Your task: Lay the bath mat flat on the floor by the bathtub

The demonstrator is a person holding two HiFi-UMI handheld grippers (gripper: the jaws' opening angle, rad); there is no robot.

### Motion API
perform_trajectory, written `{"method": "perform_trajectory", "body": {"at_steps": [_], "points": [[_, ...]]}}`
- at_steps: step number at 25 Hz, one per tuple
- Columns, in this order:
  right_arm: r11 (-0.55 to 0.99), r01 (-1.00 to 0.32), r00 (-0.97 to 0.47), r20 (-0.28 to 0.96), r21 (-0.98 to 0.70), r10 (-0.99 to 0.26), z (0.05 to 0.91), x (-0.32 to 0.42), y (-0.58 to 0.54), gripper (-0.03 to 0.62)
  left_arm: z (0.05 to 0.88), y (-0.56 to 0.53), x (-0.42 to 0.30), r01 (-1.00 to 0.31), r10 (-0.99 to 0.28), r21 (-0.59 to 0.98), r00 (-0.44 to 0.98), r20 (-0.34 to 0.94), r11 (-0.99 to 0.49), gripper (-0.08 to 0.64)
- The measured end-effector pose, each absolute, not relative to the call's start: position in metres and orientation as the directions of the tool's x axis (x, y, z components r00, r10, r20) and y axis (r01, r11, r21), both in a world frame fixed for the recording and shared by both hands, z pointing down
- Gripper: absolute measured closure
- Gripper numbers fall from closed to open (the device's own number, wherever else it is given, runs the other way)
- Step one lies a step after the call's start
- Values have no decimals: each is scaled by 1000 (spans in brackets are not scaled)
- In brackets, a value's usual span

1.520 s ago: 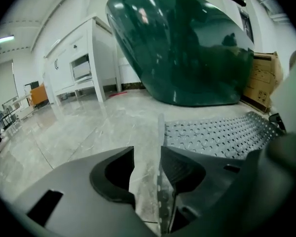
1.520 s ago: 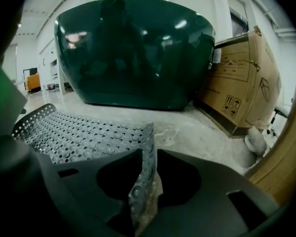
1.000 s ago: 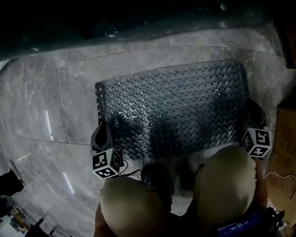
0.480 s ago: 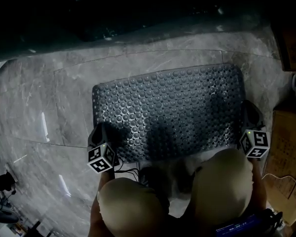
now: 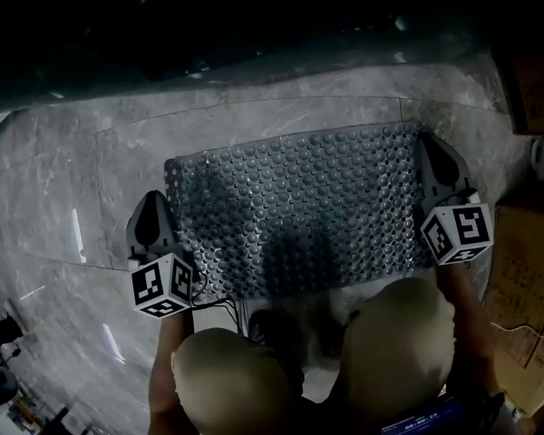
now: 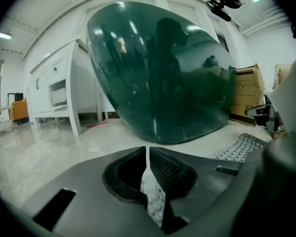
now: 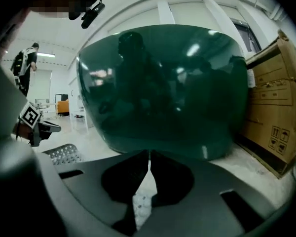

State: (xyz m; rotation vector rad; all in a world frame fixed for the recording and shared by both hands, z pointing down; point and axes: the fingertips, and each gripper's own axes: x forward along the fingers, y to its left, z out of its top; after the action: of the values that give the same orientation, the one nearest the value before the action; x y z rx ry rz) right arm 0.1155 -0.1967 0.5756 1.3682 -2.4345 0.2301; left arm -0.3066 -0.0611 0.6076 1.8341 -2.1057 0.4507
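Bath mat [image 5: 299,211] flat beside the bathtub [image 5: 254,25], my left gripper [image 5: 152,207] and right gripper [image 5: 432,152] each pinching an edge.

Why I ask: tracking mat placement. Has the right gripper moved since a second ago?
Yes. The right gripper moved forward, toward the bathtub, nearer the floor seam.

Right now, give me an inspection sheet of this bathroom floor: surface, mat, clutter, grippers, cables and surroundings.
Surface: glossy grey marble floor.
Job's things: studded bath mat lies spread flat beside the dark green tub.
Clutter: cardboard boxes at the right.
Grippers: left gripper at the mat's left edge, right gripper at its right edge; jaws together on both, gripping nothing.
Cables: thin dark cable by the mat's near edge.
Surroundings: white cabinet; distant person.
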Motion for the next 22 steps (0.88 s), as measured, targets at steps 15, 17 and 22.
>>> {"method": "perform_trajectory", "body": {"at_steps": [15, 17, 22], "points": [[629, -770, -601, 211, 110, -771, 504, 43, -189, 568, 527, -109, -277, -987, -958, -140, -109, 264, 73, 518], [627, -772, -597, 220, 102, -772, 508, 44, -189, 568, 528, -108, -272, -987, -959, -149, -98, 266, 60, 518], [625, -774, -593, 231, 98, -771, 513, 42, -190, 572, 532, -112, -270, -990, -959, -129, -82, 272, 48, 518]]}}
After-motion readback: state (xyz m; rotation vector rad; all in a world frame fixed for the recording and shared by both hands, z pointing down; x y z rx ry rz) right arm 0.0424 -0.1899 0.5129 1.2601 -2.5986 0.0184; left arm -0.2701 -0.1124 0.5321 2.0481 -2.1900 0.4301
